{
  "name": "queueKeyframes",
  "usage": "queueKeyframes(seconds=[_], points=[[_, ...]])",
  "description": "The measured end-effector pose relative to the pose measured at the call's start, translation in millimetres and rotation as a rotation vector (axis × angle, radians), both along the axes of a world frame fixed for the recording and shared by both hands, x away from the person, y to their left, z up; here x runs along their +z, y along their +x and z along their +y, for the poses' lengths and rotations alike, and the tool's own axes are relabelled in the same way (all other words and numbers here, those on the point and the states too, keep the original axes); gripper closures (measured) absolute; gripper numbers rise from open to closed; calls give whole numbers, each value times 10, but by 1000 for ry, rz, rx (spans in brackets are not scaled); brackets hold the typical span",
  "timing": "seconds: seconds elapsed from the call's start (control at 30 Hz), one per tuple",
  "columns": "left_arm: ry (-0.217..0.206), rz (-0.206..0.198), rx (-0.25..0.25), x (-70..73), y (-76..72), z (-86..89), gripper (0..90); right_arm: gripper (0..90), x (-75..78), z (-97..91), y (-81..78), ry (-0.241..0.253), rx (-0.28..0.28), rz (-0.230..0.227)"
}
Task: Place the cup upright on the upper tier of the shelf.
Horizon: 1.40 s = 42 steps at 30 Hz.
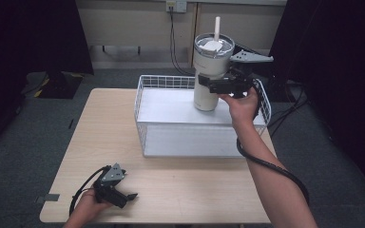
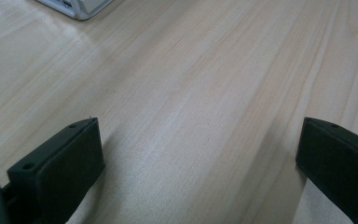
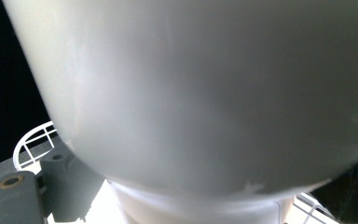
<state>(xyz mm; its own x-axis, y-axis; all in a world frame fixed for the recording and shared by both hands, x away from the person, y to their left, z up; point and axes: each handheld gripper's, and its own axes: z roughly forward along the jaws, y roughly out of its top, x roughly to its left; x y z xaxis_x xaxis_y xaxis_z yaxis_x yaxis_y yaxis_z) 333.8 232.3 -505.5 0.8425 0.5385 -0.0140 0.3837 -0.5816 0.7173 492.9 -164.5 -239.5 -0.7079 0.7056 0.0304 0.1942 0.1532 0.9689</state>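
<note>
The right gripper (image 1: 215, 87) clamps its 2 jaws on the white tumbler (image 1: 209, 71), held upright just above the floor of the wire basket (image 1: 145, 114). The left gripper (image 1: 123, 195) rests on the table (image 1: 180, 185), jaws open and empty. Risk: the smooth, tapering wall may slip in the grip, or the tall tumbler may tip when released.

Bare light-wood tabletop (image 1: 185, 185) lies open left of and before the white wire basket (image 1: 145, 118); the tall cream lidded tumbler with a straw (image 1: 208, 71) blocks the basket's back right corner.
</note>
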Motion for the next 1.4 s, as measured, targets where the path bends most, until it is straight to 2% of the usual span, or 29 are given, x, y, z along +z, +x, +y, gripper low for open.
queueKeyframes(seconds=[0.43,0.67,0.9,1.4], points=[[0,0,0,0,0,0,0,99,-63,41,23,-19,-7,-14],[0,0,0,0,0,0,0,98,-125,29,35,0,-6,-14],[-1,0,2,0,-2,0,0,98,-123,22,38,-15,6,-15],[0,0,2,0,-2,0,0,96,-150,-9,47,3,13,-16]])
